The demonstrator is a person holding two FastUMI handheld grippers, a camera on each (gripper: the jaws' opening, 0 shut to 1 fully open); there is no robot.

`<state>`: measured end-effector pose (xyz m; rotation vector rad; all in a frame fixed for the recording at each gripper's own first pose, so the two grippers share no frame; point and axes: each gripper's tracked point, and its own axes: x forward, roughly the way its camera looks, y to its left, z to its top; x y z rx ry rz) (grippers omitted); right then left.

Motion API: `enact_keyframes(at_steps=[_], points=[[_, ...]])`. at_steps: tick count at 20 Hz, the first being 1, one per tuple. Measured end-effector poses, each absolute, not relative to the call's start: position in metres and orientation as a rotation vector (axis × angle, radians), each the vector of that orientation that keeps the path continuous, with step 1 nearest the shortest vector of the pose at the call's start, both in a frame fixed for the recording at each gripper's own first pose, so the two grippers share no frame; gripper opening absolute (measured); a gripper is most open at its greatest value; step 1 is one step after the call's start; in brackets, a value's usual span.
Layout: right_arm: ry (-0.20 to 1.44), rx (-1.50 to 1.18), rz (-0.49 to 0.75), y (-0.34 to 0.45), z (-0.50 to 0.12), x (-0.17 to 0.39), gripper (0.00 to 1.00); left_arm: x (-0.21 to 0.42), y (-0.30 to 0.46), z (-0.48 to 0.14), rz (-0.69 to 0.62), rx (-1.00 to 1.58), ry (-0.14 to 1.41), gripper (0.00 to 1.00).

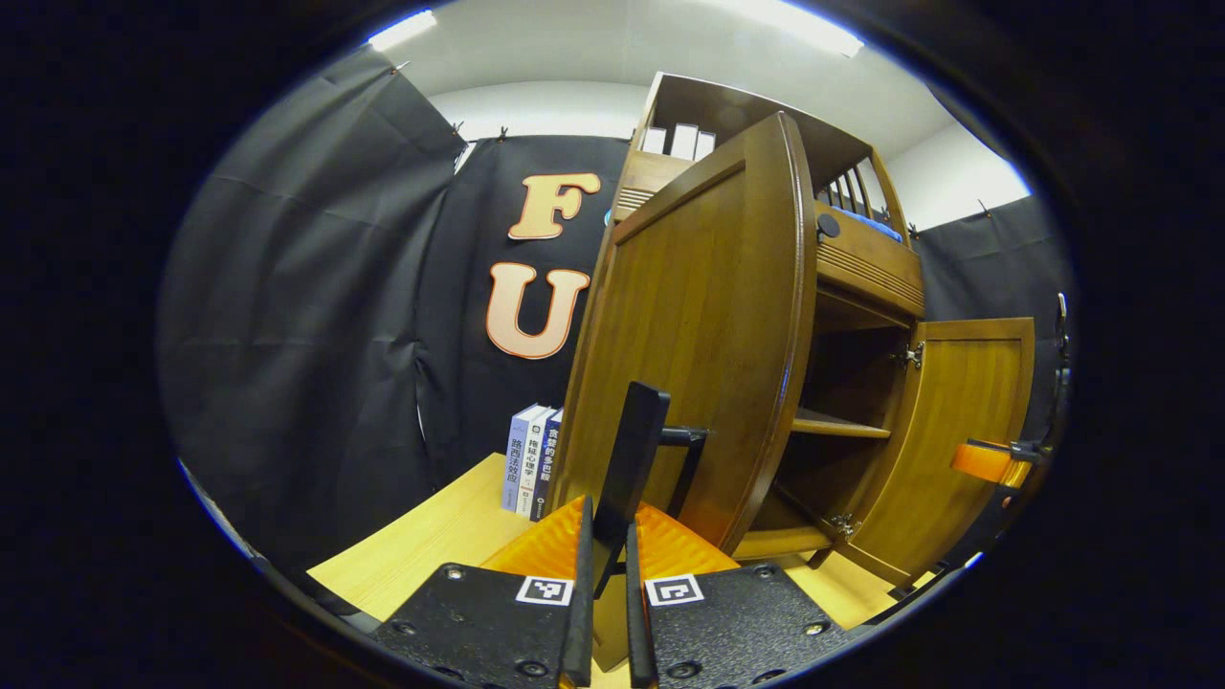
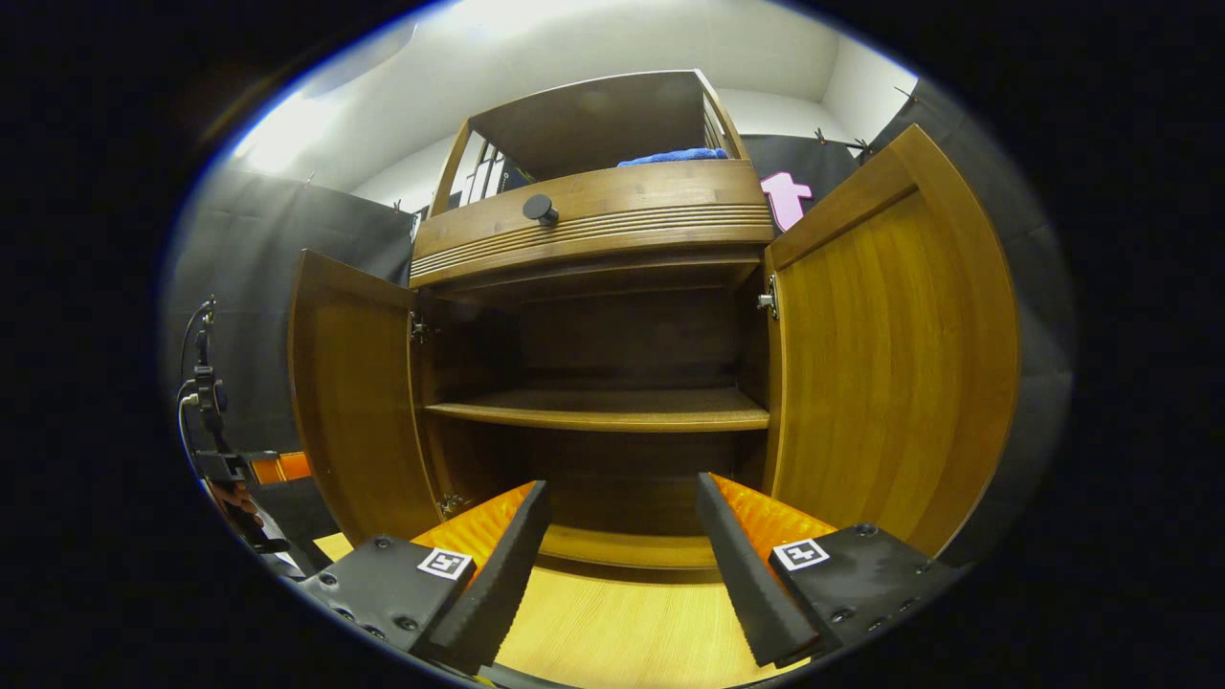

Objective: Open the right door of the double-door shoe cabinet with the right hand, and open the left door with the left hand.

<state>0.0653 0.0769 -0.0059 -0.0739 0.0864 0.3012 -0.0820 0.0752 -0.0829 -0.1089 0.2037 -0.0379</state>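
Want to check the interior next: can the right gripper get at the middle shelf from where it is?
Probably yes. Both doors stand swung open, and the right gripper faces the shelf head-on with its fingers spread and nothing between them and the opening. The shelf looks bare.

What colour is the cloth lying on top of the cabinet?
Blue: the cloth shows best in the right gripper view.

Bright ceiling strip lights (image 1: 809,27) illuminate both views evenly; the cabinet interior (image 2: 612,354) lies in shadow. Fisheye distortion bows edges, with blue fringing at the rim. Focus is sharp.
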Motion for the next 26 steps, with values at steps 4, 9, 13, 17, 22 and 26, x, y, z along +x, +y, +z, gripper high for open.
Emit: enact_keyframes(at_steps=[4,9,13,17,22,26], points=[[0.087,-0.075,0.308,0.080,-0.006,0.065,0.99,-0.083,0.108,-0.071,-0.028,-0.078,0.165,0.14],[0.097,-0.077,0.306,0.079,-0.009,0.063,0.99,-0.080,0.128,-0.069,-0.082,-0.075,0.153,0.08],[0.104,-0.093,0.306,0.078,-0.008,0.060,0.99,-0.076,0.144,-0.067,-0.145,-0.082,0.147,0.14],[0.107,-0.101,0.318,0.080,-0.006,0.057,0.99,-0.075,0.168,-0.066,-0.203,-0.084,0.147,0.12],[0.095,-0.115,0.326,0.079,-0.001,0.057,0.99,-0.105,0.182,-0.047,-0.166,-0.035,0.130,0.12],[0.094,-0.111,0.351,0.082,0.001,0.063,0.91,-0.136,0.192,-0.016,-0.061,-0.027,0.087,0.00]])
